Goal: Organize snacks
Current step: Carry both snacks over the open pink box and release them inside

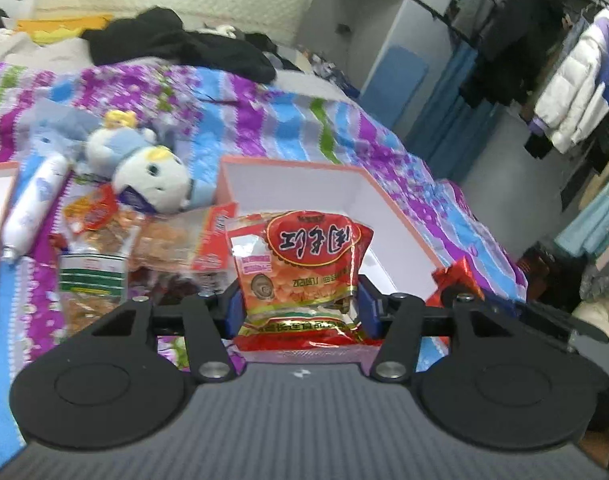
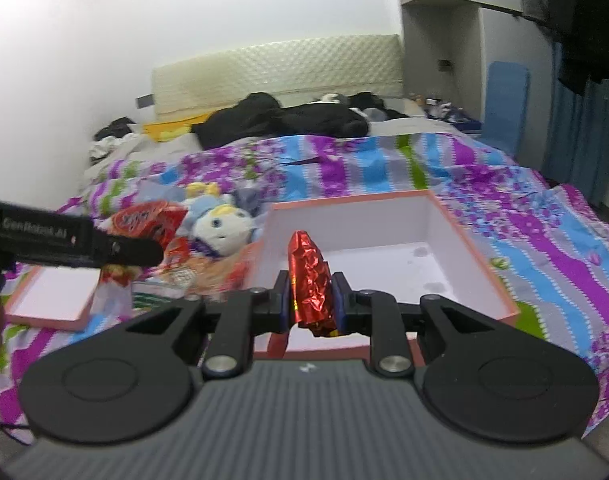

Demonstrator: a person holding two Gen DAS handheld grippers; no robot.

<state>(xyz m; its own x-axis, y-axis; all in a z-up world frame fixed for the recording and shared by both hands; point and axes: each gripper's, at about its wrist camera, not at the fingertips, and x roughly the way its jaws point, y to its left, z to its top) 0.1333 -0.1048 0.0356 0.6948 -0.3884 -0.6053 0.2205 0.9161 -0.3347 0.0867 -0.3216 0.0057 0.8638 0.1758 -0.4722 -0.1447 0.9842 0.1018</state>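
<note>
My left gripper point(image 1: 298, 306) is shut on a red snack bag point(image 1: 304, 268) with Chinese lettering, held upright over the near edge of the pink-rimmed white box point(image 1: 316, 184). My right gripper point(image 2: 310, 304) is shut on a crinkled red foil snack point(image 2: 310, 280), held above the near side of the same box point(image 2: 444, 236), which holds no snacks. The left gripper's body point(image 2: 72, 242) shows at the left in the right wrist view, with its red bag point(image 2: 152, 220). The red foil snack point(image 1: 458, 276) shows at the right in the left wrist view.
More snack packets point(image 1: 100, 248) lie in a pile left of the box, with a white tube point(image 1: 36, 208) and a plush toy point(image 1: 144, 164). The box lid point(image 2: 52, 300) lies at the left. All rest on a purple and blue bedspread point(image 2: 524, 216). Black clothes point(image 2: 284, 120) lie further back.
</note>
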